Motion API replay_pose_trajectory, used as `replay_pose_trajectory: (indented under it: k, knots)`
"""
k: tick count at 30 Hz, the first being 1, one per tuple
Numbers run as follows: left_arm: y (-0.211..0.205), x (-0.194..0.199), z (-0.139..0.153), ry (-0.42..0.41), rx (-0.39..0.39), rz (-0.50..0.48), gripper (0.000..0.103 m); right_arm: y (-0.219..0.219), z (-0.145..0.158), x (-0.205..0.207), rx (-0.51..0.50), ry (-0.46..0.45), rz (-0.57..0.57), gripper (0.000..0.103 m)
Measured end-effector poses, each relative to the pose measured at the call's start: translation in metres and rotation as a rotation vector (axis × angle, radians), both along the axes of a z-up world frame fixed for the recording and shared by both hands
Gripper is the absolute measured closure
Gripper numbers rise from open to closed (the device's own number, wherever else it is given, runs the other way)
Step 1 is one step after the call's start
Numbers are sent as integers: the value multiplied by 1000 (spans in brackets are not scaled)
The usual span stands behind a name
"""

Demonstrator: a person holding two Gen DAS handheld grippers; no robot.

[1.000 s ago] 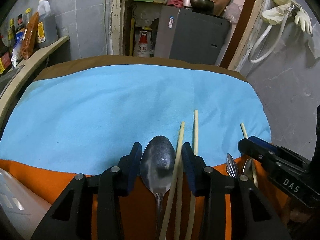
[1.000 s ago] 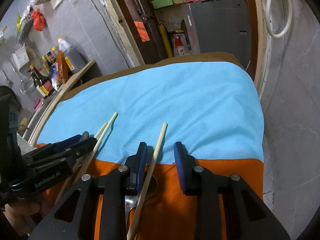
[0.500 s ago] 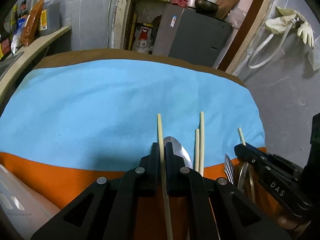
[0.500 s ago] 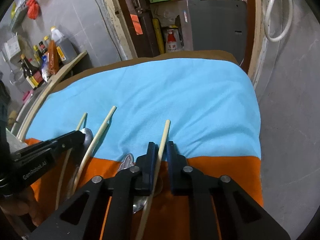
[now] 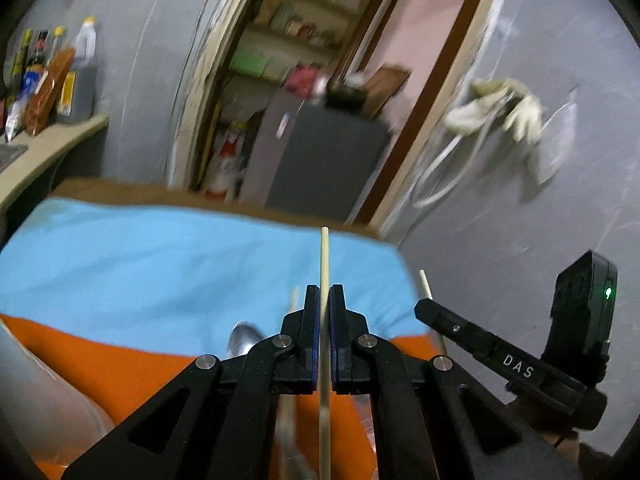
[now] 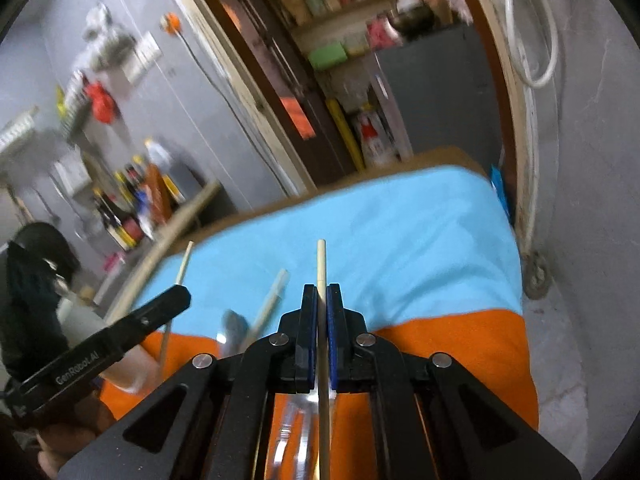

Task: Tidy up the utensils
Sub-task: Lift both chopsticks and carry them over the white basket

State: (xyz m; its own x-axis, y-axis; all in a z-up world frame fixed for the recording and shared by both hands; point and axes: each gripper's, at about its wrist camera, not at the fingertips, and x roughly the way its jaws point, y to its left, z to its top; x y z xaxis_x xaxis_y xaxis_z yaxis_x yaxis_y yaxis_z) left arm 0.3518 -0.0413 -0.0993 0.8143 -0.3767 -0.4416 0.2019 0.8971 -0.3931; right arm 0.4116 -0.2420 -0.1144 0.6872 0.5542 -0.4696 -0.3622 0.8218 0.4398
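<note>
My left gripper (image 5: 324, 294) is shut on a pale wooden chopstick (image 5: 324, 264) and holds it lifted above the cloth. My right gripper (image 6: 321, 292) is shut on another chopstick (image 6: 321, 264), also lifted. Below, a metal spoon (image 5: 243, 338) and a further chopstick (image 5: 295, 298) lie where the blue cloth (image 5: 160, 264) meets the orange cloth (image 5: 120, 372). In the right wrist view the spoon (image 6: 233, 330) and a chopstick (image 6: 272, 300) lie left of my fingers. The left gripper (image 6: 176, 300) shows there with its chopstick (image 6: 184, 260). The right gripper (image 5: 426, 310) shows in the left wrist view.
A white container (image 5: 44, 404) sits at the near left. A counter with bottles (image 5: 48, 80) runs along the left wall. A grey cabinet (image 5: 320, 160) stands in the doorway behind the table. A grey wall with a hose (image 6: 532, 40) is close on the right.
Both grippers have risen and tilted up, each lifting its chopstick off the cloth. A second ago both were open around the chopsticks, then they shut. The views are blurred by motion.
</note>
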Motion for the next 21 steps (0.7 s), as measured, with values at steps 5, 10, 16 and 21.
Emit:
replay_pose_trajectory:
  k: [5,10,16,21]
  knots:
    - [0,-12,38,-99,-20,1,101,2,38,-17,81,-133,-14,100]
    - [15,-26,75,-166,-29,19,101,18,80,-32,112,-265,18,100]
    - [65,-45,119,-246,-72,64,101,49,119,-46,176,-366,72,100]
    - [132,-62,136,-292,-123,160,101,97,139,-50,315,-429,143,100]
